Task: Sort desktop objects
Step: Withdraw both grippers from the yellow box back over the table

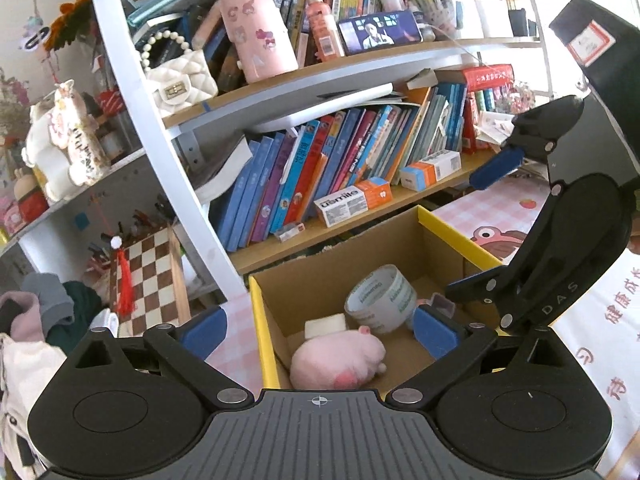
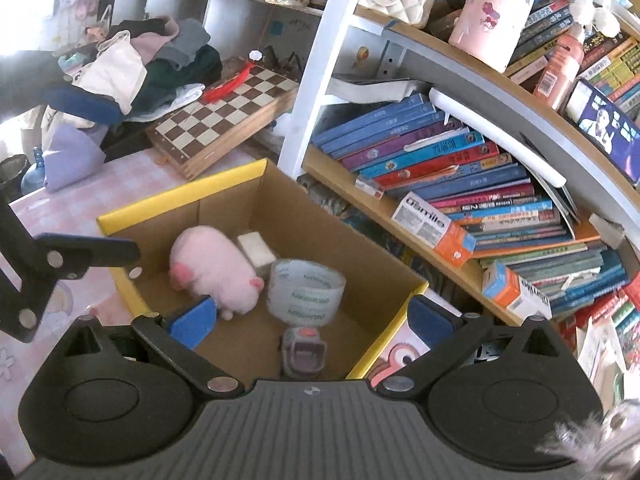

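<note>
Left wrist view showed the left tool (image 1: pixel 320 330) spread wide and holding nothing above the cardboard box (image 1: pixel 264 320), where a pink plush (image 1: pixel 336 362), a tape roll (image 1: pixel 380 298) and a white block (image 1: pixel 325 325) lay. Right wrist view showed the right tool (image 2: pixel 314 316) equally wide and unladen over the box (image 2: pixel 180 198), a small pink-and-grey gadget (image 2: pixel 303 350) lying just beside the tape roll (image 2: pixel 306 292).

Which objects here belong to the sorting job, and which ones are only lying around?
Belong to the job:
cardboard box
pink plush toy
tape roll
white block
small grey gadget

Only lying around:
chessboard
books
white quilted purse
pile of clothes
</note>
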`<action>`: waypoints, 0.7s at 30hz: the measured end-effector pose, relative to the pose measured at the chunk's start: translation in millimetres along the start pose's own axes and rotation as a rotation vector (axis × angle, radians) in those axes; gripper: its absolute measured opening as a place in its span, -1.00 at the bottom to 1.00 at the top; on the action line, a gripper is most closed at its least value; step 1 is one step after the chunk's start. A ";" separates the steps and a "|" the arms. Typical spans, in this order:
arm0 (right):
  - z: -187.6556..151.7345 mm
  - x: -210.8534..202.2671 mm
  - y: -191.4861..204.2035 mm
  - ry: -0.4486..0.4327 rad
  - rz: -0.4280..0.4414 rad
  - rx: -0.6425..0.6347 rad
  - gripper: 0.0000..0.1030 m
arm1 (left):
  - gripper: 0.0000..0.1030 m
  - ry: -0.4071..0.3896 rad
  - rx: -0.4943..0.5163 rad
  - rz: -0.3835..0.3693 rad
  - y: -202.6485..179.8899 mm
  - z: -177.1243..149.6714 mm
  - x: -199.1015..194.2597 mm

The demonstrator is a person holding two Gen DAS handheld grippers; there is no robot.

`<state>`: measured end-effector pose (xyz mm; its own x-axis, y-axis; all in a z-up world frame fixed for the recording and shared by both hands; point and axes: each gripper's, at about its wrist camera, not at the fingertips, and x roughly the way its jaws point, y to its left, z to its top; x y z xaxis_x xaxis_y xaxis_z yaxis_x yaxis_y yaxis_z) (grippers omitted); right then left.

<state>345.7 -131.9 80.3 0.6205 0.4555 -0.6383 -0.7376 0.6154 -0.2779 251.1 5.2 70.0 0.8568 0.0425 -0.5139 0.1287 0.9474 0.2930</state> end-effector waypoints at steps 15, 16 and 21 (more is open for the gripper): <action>-30.9 -51.3 50.2 -0.014 -0.044 0.102 1.00 | 0.96 -0.001 -0.023 -0.030 -6.3 -39.2 -57.0; -34.2 -54.2 54.1 -0.011 -0.045 0.109 1.00 | 0.96 0.001 -0.024 -0.031 -6.4 -42.4 -60.5; -51.5 -65.9 75.5 0.012 -0.045 0.136 1.00 | 0.96 0.013 -0.045 -0.034 -5.6 -58.4 -75.5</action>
<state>235.4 -148.6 64.4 0.6479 0.4183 -0.6366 -0.6658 0.7169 -0.2066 156.6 15.2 60.2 0.8455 0.0142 -0.5337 0.1346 0.9617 0.2387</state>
